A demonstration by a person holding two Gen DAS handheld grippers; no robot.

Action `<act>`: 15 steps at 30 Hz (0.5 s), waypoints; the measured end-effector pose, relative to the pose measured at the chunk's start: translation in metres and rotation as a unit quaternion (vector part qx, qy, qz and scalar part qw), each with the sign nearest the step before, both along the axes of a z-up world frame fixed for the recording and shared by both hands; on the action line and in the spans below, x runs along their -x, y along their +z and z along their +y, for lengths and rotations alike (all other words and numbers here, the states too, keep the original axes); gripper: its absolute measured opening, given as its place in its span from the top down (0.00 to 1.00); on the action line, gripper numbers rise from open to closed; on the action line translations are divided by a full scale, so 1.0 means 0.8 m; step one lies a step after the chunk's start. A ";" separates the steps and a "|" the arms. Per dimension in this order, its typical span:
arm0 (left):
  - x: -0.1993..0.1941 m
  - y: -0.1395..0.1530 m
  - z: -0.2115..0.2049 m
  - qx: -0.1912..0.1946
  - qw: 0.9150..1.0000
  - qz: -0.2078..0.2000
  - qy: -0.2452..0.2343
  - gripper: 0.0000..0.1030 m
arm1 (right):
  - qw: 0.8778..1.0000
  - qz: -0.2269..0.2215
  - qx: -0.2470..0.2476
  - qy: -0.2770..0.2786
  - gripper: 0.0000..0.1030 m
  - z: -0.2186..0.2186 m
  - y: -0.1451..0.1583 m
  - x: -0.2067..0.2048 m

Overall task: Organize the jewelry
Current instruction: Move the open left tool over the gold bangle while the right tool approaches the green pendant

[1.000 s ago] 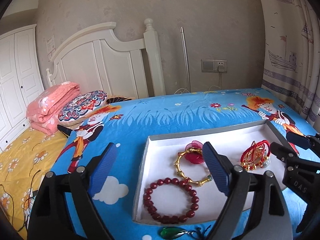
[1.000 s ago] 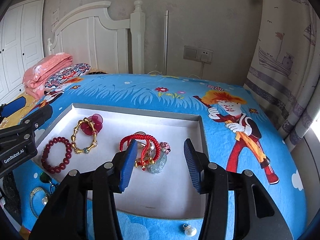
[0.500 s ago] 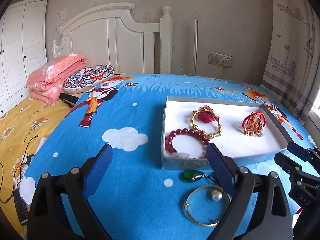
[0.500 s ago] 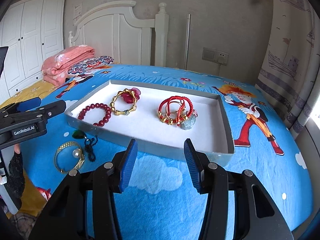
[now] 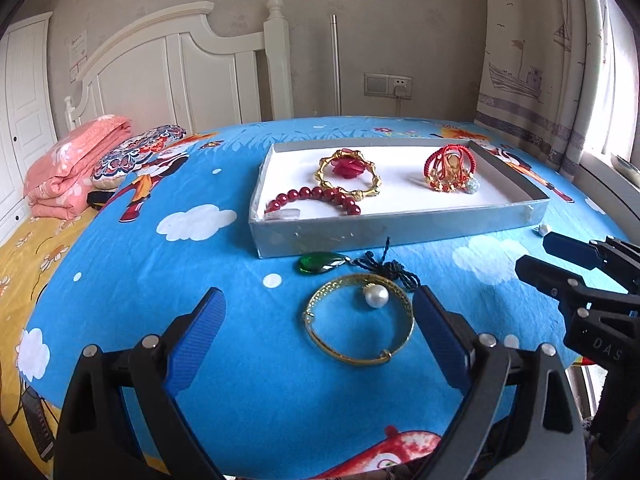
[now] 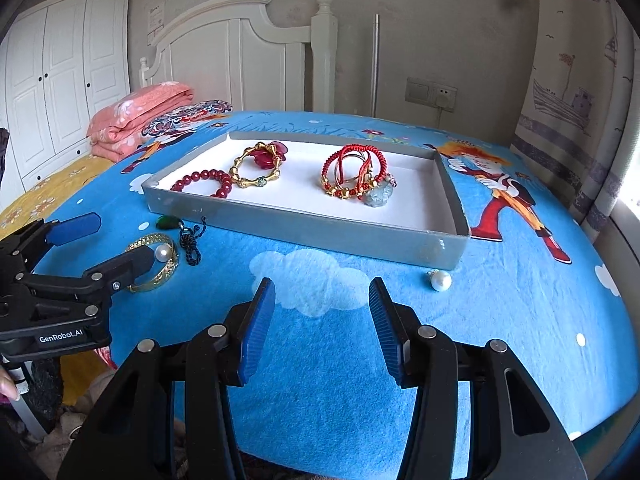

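Note:
A grey tray [image 5: 372,233] [image 6: 288,224] with a white floor lies on the blue bedspread. In it are a red bead bracelet [image 5: 320,196] [image 6: 208,182], a gold bamboo bangle [image 5: 348,174] [image 6: 256,168] around a red flower, and a bunch of red cord bracelets [image 5: 450,168] [image 6: 354,172]. In front of the tray lie a green pendant on a dark cord [image 5: 322,262] [image 6: 168,222], a gold bangle with a pearl [image 5: 360,316] [image 6: 158,258], and a loose pearl [image 6: 440,280]. My left gripper [image 5: 316,320] is open, just short of the gold bangle. My right gripper [image 6: 322,308] is open and empty, left of the loose pearl.
A folded pink quilt [image 5: 68,164] and a patterned pillow [image 5: 138,152] lie at the far left. A white headboard [image 5: 180,80] stands behind. A curtain [image 5: 552,80] hangs at the right. The bed's near edge is just below both grippers.
Both grippers have drawn back from over the tray toward the bed's near edge. The pendant, gold bangle and loose pearl have come into view. Both stay open.

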State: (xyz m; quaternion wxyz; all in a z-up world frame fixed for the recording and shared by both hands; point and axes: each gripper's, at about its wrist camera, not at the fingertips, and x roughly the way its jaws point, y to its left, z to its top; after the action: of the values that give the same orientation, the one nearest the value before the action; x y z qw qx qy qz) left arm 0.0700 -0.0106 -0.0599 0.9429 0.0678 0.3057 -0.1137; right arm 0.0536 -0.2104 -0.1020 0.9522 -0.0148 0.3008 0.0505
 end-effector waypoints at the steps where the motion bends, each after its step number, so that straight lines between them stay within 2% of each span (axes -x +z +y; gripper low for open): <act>1: -0.001 -0.002 -0.002 0.001 1.000 0.003 -0.002 0.11 | 1.000 0.001 -0.002 -0.003 0.54 -0.002 -0.001 0.001; 10: -0.014 -0.021 -0.011 0.003 0.999 0.030 -0.011 0.13 | 1.000 0.005 -0.005 -0.004 0.54 -0.005 -0.005 0.000; 12: -0.014 -0.020 -0.013 0.007 0.999 0.025 -0.019 0.25 | 1.000 0.006 -0.004 -0.003 0.54 -0.004 -0.006 -0.001; 13: -0.012 -0.019 -0.015 0.007 0.999 0.023 -0.026 0.37 | 1.000 0.007 -0.004 -0.002 0.54 -0.004 -0.007 -0.002; 15: -0.009 -0.018 -0.021 -0.002 0.999 0.017 -0.031 0.41 | 1.000 0.010 -0.004 -0.002 0.54 -0.003 -0.009 -0.004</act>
State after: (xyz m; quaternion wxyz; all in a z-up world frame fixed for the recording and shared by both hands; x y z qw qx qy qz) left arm 0.0775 -0.0273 -0.0742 0.9335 0.0775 0.3195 -0.1430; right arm 0.0564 -0.2128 -0.1088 0.9494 -0.0098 0.3100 0.0502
